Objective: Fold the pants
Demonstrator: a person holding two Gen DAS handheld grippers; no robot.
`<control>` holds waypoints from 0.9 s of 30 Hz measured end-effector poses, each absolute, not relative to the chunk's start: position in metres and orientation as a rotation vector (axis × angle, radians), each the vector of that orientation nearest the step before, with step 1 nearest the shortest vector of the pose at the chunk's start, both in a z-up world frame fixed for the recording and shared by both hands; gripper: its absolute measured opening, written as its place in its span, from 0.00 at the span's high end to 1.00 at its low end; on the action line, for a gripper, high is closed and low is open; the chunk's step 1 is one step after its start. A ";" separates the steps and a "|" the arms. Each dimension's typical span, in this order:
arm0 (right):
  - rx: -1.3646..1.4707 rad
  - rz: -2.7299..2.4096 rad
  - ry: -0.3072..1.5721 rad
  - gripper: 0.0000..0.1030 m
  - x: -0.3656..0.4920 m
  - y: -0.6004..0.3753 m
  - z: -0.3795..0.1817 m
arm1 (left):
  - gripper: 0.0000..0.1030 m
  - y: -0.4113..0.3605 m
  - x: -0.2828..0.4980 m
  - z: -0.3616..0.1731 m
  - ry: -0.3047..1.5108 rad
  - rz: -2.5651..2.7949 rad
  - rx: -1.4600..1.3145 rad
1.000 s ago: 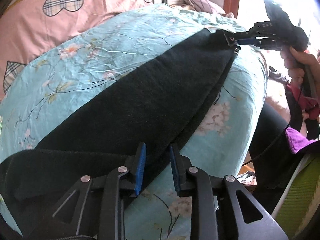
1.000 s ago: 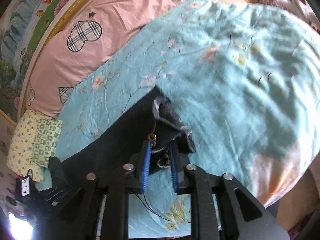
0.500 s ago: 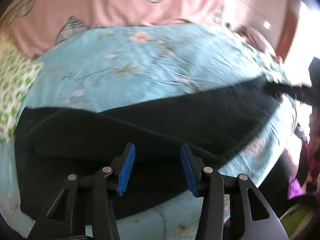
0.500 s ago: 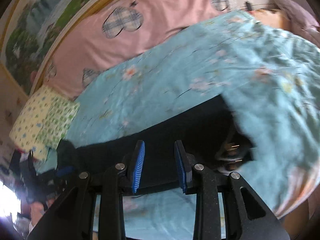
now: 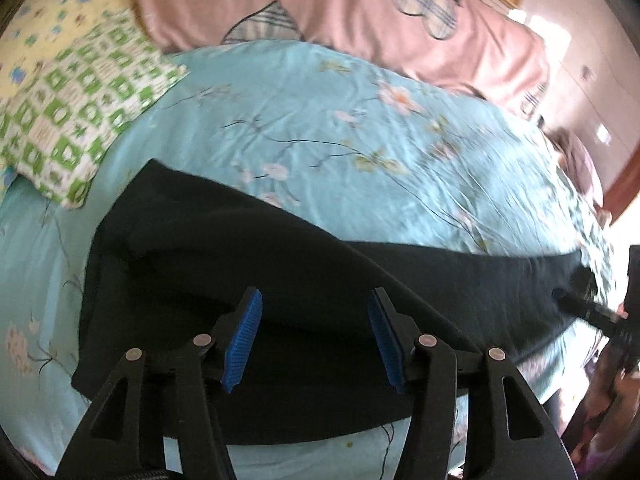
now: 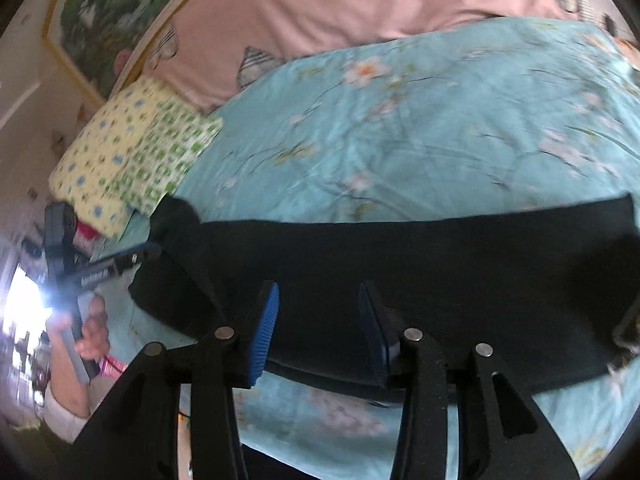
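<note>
Both grippers have let go of the pants since a second ago, when each was pinched on an end of the dark cloth. Now the left gripper [image 5: 316, 336] has its blue pads spread with only air between them, jaws opening, poised above the black pants [image 5: 280, 264]. The right gripper [image 6: 316, 328] is likewise parted and opening, nothing clamped.

The pants lie as a long folded strip across the blue flowered bedspread [image 5: 340, 120], near its front edge.

From the left wrist view, the wider end of the pants bunches at the left, close to the green checked pillow [image 5: 76, 112], and the far gripper shows only as a dark blur at the right edge. The right wrist view shows the other gripper plainly at the left, its tip at the pants' end, held in a person's hand [image 6: 90, 332]; it also shows a framed picture [image 6: 108, 12] above the pink heart-patterned quilt [image 6: 360, 12].
</note>
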State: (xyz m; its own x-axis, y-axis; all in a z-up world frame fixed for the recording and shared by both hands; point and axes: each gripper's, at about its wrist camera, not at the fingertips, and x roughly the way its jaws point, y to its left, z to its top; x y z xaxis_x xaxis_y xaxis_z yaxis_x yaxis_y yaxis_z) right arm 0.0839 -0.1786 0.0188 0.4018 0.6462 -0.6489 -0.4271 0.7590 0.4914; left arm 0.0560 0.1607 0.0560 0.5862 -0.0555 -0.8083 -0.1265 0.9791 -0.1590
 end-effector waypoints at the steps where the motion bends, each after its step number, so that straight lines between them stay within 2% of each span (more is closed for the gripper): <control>1: 0.258 0.712 0.940 0.58 0.085 -0.172 0.018 | 0.44 0.165 0.058 0.057 0.951 0.051 -0.226; 7: 0.171 0.877 0.983 0.56 0.094 -0.123 0.012 | 0.43 0.189 0.081 0.067 1.013 0.131 -0.314; 10: 0.115 0.969 0.992 0.43 0.095 -0.098 0.009 | 0.43 0.201 0.101 0.070 1.068 0.190 -0.369; 19: 0.011 1.124 1.013 0.42 0.114 -0.045 0.003 | 0.43 0.237 0.177 0.050 1.338 0.346 -0.539; 27: -0.032 1.211 1.036 0.42 0.125 -0.025 -0.004 | 0.43 0.241 0.224 0.013 1.520 0.478 -0.389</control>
